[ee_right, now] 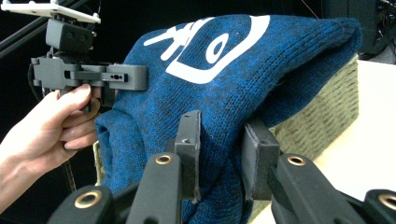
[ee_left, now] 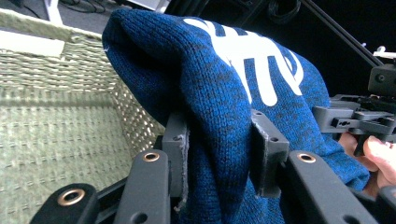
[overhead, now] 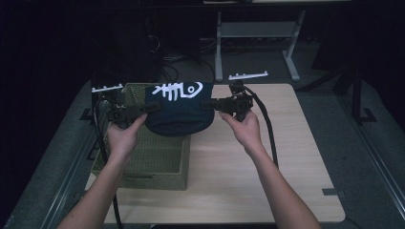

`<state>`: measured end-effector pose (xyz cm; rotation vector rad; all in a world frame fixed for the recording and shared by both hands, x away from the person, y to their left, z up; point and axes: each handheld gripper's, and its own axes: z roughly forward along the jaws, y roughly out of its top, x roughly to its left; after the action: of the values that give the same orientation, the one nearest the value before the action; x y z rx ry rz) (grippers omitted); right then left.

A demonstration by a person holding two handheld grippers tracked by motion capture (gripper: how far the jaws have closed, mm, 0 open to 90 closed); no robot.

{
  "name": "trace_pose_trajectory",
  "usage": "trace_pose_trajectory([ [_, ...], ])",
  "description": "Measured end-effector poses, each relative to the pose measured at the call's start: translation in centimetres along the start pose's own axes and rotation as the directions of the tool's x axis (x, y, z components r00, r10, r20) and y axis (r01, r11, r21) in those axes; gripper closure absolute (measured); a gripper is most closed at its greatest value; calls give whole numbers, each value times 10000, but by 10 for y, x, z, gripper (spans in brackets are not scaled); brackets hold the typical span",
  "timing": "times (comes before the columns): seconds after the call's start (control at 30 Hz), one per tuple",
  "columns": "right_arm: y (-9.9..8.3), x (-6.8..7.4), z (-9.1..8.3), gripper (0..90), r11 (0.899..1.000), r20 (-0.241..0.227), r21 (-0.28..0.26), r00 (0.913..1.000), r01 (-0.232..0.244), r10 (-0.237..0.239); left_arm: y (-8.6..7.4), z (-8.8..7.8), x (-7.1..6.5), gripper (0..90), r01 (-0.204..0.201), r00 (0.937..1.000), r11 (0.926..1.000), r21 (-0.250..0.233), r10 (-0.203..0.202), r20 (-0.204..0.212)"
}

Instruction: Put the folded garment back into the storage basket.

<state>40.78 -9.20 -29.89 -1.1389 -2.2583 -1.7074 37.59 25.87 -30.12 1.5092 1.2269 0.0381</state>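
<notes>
L claw (overhead: pixel 152 108) & R claw (overhead: pixel 210 103) both clamped, facing each other; forearms reach fwd.

No readable words, brand names or numbers are found anywhere. A white printed sign is carried on the blue knitted hat (overhead: pixel 179 112): a fish-skeleton figure, made of a line crossed by short strokes and ending in a rounded head with a ring for an eye. It is printed on the hat's upper side.
</notes>
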Motion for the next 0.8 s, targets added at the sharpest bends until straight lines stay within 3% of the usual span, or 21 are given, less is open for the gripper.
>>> trace_pose_trajectory([
  [0.8, 2, 13, 59, 707, 9985, -359, 553, 9993, -50, 70, -8, -35, 40, 635, 540, 9956, 9981, -281, -560, -757],
])
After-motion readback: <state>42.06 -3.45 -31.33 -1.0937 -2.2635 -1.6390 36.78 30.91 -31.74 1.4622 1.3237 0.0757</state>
